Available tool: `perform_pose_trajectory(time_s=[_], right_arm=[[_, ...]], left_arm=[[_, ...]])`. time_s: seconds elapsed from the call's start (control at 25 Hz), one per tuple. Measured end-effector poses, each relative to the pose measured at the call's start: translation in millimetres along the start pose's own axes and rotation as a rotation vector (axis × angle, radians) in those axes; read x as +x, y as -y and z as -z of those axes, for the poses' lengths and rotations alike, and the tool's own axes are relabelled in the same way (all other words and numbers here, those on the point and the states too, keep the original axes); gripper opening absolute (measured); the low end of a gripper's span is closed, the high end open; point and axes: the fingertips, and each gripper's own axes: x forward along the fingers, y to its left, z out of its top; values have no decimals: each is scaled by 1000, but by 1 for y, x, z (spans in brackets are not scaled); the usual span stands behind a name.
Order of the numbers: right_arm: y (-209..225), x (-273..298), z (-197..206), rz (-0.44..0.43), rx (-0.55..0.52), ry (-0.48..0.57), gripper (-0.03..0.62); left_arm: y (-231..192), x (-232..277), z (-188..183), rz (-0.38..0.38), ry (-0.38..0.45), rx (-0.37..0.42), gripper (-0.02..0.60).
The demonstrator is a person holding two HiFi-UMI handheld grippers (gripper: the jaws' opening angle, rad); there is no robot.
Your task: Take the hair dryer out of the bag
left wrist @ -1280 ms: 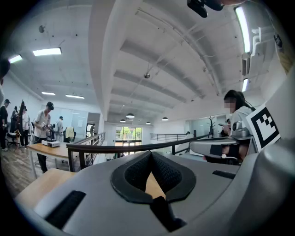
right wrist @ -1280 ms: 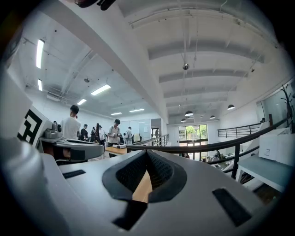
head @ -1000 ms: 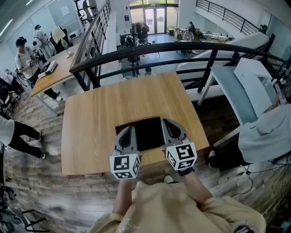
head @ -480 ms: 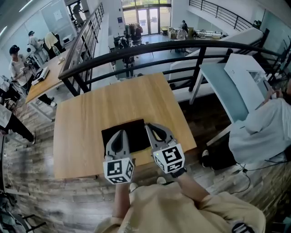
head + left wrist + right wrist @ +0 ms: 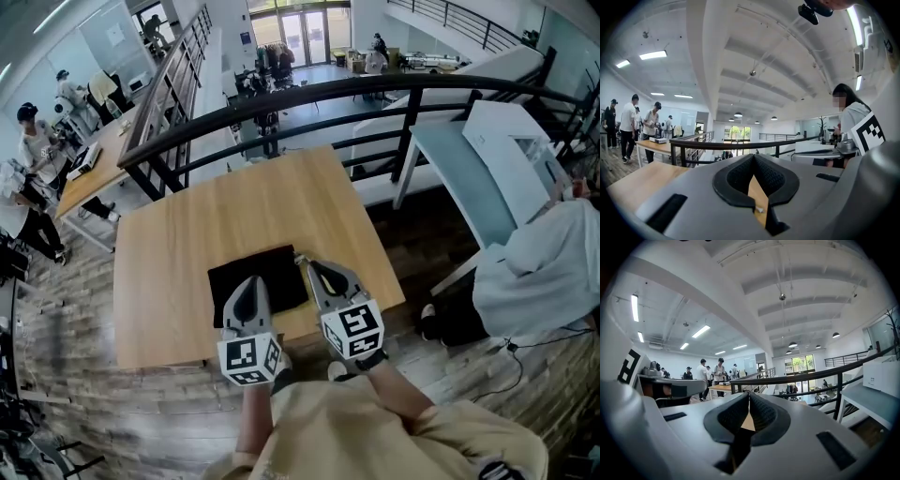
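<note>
Bag: black, flat, rectangular soft bag (image 5: 267, 267) — matte, no bulge to be seen; lay flat on the light wooden square table (image 5: 178, 244), close to its near edge.
Dryer: the hair dryer itself not made out in any view.
Left tongs: grey two-jaw left gripper (image 5: 249, 281) with its marker cube, clenched on nothing, dark ribbed pads (image 5: 738, 176) pressed together; held over the bag's near half.
Right tongs: matching grey right gripper (image 5: 306, 266), likewise clenched and empty; tip just beside the bag's far right corner — contact with the fabric not to be told.
Surroundings: black metal railing (image 5: 281, 103) past the table's far edge; person in a pale hooded top (image 5: 544, 272) off to the right.
</note>
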Motion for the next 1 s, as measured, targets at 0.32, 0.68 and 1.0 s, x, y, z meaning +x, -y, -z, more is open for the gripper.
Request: perform_pose_trajectory(time_s=[0.32,0.68,1.0], right_arm=[[-2,33,-4,24,9,-8,14],[-45,95,-12,0,-24,-18,14],[-69,145,-18,31,-34,-12,14]], left_arm=[[-32,17,-1,13,-5,-1,14],[-99,39,-5,28,8,-31,12],[-152,55,-9,64,22,-43,12]])
